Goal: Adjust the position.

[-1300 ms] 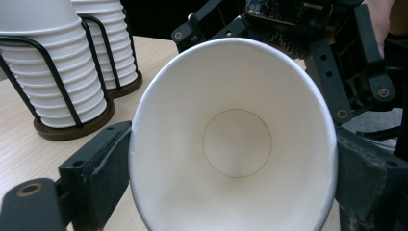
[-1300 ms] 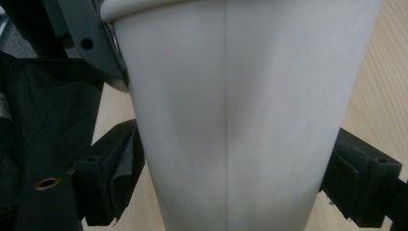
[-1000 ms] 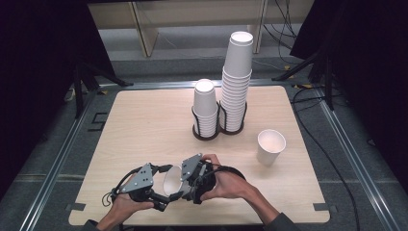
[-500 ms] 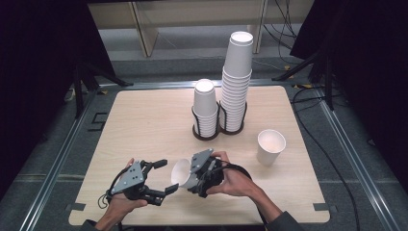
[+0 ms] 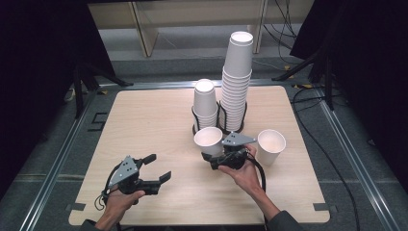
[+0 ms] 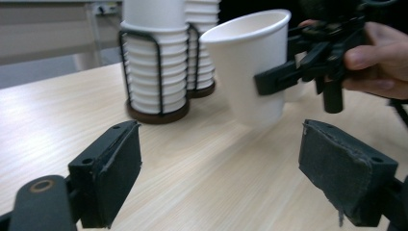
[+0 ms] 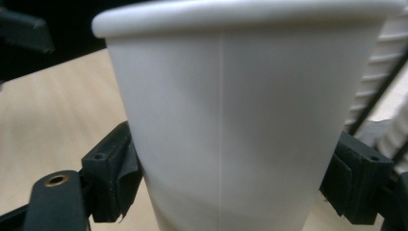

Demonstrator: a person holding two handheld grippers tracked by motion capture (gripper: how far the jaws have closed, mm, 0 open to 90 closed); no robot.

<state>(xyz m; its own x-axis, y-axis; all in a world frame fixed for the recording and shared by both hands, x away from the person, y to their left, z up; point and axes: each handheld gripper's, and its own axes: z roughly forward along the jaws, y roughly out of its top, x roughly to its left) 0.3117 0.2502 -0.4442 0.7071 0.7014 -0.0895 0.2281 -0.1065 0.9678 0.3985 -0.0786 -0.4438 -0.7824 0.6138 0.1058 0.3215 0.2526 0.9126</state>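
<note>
Handover is done: right gripper (image 5: 215,155) now grips the paper cup (image 5: 208,140) beside the 2 stacks (image 5: 222,101), while left gripper (image 5: 159,168) has drawn back, jaws apart and empty.

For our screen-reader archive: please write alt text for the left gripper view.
A white paper cup is clamped by the right gripper above a light wooden table. Behind stand stacked white cups in black wire holders; the left gripper is open and empty.

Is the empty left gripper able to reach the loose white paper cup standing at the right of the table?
Probably not directly: the left gripper is far off, and the right gripper with its held cup lies between it and the loose white paper cup.
</note>
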